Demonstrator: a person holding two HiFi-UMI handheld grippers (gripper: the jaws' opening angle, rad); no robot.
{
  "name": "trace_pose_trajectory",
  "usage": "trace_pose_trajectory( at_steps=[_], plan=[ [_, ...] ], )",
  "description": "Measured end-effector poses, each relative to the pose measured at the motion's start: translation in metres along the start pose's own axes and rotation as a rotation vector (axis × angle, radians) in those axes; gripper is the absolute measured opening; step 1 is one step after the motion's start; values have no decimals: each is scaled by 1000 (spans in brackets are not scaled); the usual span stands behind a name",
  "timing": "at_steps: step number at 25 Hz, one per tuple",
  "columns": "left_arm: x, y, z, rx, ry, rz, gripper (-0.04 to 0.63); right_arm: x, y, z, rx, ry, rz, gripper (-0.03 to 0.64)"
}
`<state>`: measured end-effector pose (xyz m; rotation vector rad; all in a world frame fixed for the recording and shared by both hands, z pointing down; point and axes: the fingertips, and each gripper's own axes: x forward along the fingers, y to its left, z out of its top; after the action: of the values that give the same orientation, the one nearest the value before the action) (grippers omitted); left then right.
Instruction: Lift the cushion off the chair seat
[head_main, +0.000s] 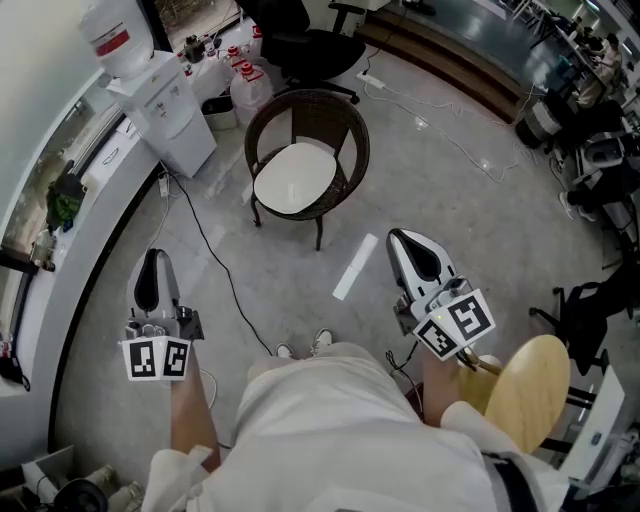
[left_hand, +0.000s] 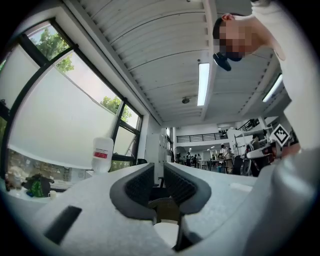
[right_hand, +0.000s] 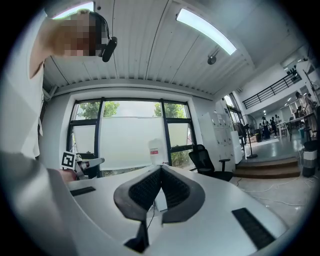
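Facing one cushion (head_main: 293, 178), left hand-held gripper (head_main: 151, 258) and right hand-held gripper (head_main: 400, 240) seem closed, empty.

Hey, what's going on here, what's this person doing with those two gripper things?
A person stands holding a two-jaw gripper in each hand, facing a wicker chair with a white cushion on its seat. The left gripper and the right gripper are both shut and empty, held out in front of the body and well short of the chair. The cushion lies untouched on the seat, so the lift has not begun.
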<state>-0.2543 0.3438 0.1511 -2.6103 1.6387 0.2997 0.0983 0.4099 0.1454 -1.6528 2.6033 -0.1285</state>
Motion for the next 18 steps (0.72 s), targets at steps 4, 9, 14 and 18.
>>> trace_pose_trajectory(
  at_steps=[4, 9, 14, 18],
  plan=[
    [10, 0, -9, -58, 11, 32, 328, -4, -17, 0, 10, -4, 0, 2],
    [14, -1, -25, -66, 44, 99, 461, -6, -41, -8, 37, -7, 9, 2],
    [16, 4, -41, -44, 113, 111, 474, 9, -51, -21, 63, 12, 32, 2],
    [28, 15, -55, -41, 157, 135, 472, 28, -55, -28, 74, 48, 51, 2]
  ],
)
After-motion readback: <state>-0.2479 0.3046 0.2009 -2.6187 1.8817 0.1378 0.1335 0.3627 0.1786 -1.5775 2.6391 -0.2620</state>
